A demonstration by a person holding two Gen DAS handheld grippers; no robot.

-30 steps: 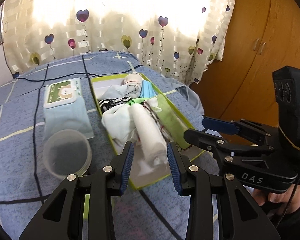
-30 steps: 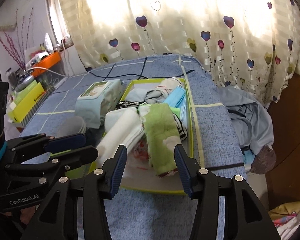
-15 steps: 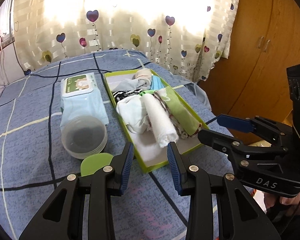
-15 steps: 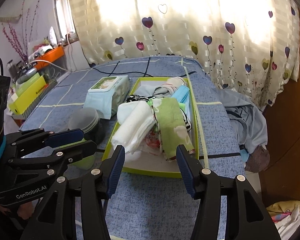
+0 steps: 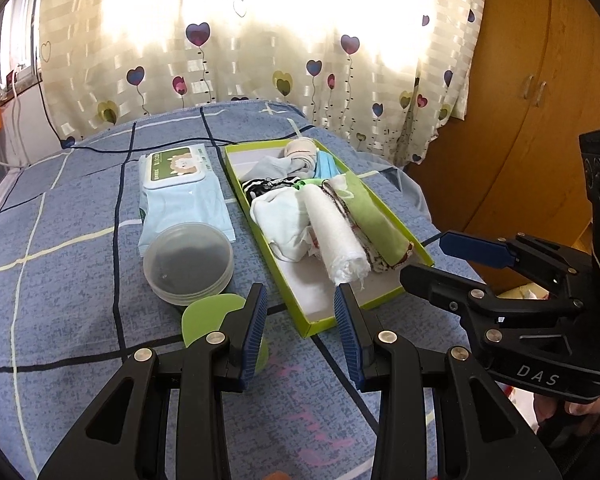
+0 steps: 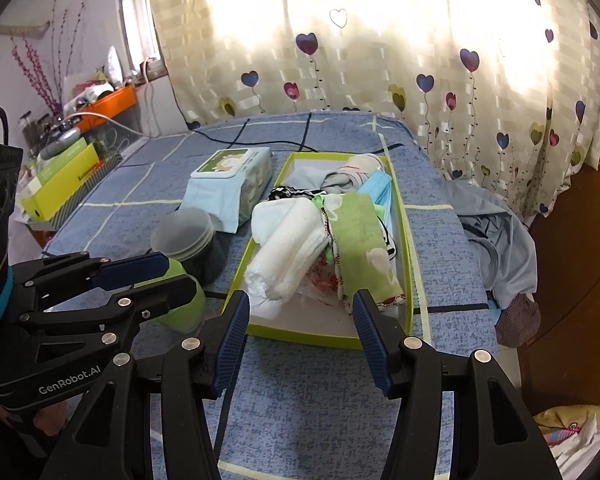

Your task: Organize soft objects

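A green-rimmed box [image 5: 380,300] [image 6: 406,264] lies on the blue bed, filled with soft things: a rolled white cloth [image 5: 334,236] [image 6: 288,252], a folded green towel [image 5: 370,212] [image 6: 360,236], a white garment [image 5: 280,216], a striped piece and a blue mask [image 6: 380,190]. My left gripper [image 5: 300,332] is open and empty, held above the bed short of the box's near end. My right gripper [image 6: 298,340] is open and empty, also short of the box. Each gripper shows in the other's view.
A pack of wet wipes [image 5: 178,184] [image 6: 232,180] lies left of the box. A clear round tub [image 5: 188,260] [image 6: 182,236] and a green cup [image 5: 210,318] [image 6: 180,300] stand nearer. A wooden wardrobe [image 5: 520,120] stands right. Clothes [image 6: 496,240] hang off the bed's right edge.
Both grippers have pulled back from the box towards the near edge of the bed. The green cup has come into view. The cloths in the box lie as before.
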